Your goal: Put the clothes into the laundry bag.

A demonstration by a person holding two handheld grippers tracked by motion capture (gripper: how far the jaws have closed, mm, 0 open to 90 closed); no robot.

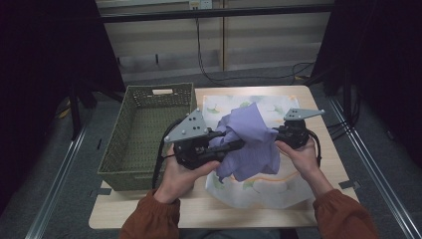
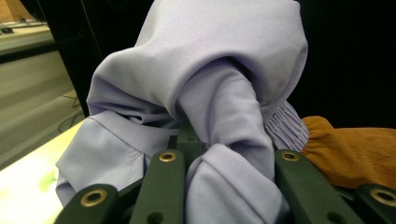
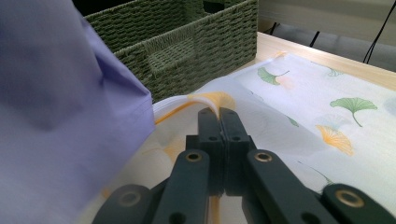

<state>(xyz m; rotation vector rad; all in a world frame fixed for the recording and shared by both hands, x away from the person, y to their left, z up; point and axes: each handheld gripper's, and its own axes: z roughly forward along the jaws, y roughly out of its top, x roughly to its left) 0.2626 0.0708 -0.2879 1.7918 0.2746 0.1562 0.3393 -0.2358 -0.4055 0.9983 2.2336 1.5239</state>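
**K:** While the lilac garment (image 1: 249,142) is bunched up off the table, I'd call this early-to-mid. Left gripper (image 1: 234,146) has a twisted fold of it clamped between its jaws; the left gripper view shows the fabric (image 2: 210,93) wrapped right over the jaw tips.

**R:** Right side?

**K:** Right gripper (image 1: 277,133) sits at the garment's right edge in the high view. Its own view shows the jaws pressed together, and the raised yellow-edged fold of the leaf-print cloth (image 3: 327,93) sits right at their tips. Can't tell whether that edge is actually pinched. The lilac fabric (image 3: 56,116) hangs beside the jaws there, not between them.

**R:** So where's the piece overall?

**K:** Held in a heap above the leaf-print cloth (image 1: 271,191), between the two grippers, just right of the woven basket (image 1: 144,134). Part of it still drapes down toward the cloth.

**R:** Basket contents?

**K:** Nothing visible inside from above.

**R:** What's left, then?

**K:** My read: pickup is done, only on the left side. Remaining work is a proper hold with the right, then either straightening or folding the garment or carrying it left into the basket. None of that is done yet. Fabric is crumpled, no neat fold visible.
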